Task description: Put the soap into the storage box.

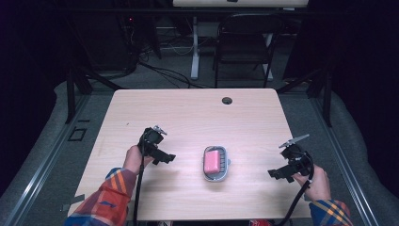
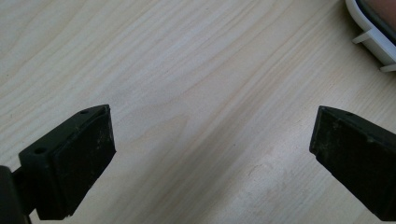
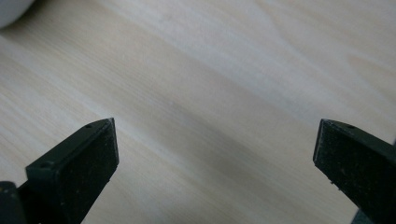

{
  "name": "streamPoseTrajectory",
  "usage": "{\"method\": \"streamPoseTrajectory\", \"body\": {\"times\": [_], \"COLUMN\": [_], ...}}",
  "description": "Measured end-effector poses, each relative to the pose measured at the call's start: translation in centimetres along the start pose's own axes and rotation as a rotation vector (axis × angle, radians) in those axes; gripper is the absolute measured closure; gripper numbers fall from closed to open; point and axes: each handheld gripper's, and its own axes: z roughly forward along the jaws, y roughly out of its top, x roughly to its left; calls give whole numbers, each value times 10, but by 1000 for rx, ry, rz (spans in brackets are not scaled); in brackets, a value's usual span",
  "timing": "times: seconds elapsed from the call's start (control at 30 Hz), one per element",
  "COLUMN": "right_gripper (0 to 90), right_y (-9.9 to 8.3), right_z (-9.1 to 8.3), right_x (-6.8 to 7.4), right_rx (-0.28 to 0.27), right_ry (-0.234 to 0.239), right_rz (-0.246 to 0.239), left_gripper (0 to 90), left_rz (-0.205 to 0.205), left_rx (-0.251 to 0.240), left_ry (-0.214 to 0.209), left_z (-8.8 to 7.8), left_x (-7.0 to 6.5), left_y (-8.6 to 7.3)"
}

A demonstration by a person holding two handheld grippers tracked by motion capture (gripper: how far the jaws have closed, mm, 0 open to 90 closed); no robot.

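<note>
Dark floor, cables and a folding chair (image 1: 244,40) are seen beyond the pale wooden table (image 1: 188,113). Toward its near edge, about midway, a grey dish (image 1: 217,163) holding pink soap (image 1: 212,161) is set. Left gripper (image 1: 163,158) and right gripper (image 1: 278,173) are held either side, jaws spread wide, gripping nothing.

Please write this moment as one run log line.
left gripper: open, empty | right gripper: open, empty | pink soap bar: in grey dish
</note>
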Motion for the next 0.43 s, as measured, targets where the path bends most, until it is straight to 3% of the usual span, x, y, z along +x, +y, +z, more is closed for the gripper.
{"method": "streamPoseTrajectory", "body": {"times": [0.07, 0.17, 0.3, 0.43], "right_gripper": [0, 0, 0, 0], "right_y": [-5, -8, -9, -8], "right_z": [7, 19, 27, 29], "right_x": [-2, -3, -2, -3], "right_rx": [29, 107, 157, 164], "right_ry": [17, 14, 4, -19], "right_rz": [13, -9, -34, -41], "left_gripper": [0, 0, 0, 0], "left_rz": [0, 0, 2, 3], "left_rx": [-2, -8, -8, -9], "left_ry": [-3, -9, -9, -15], "left_z": [0, -1, 0, 0], "left_x": [0, 0, 0, 0], "left_y": [0, 0, 0, 0]}}
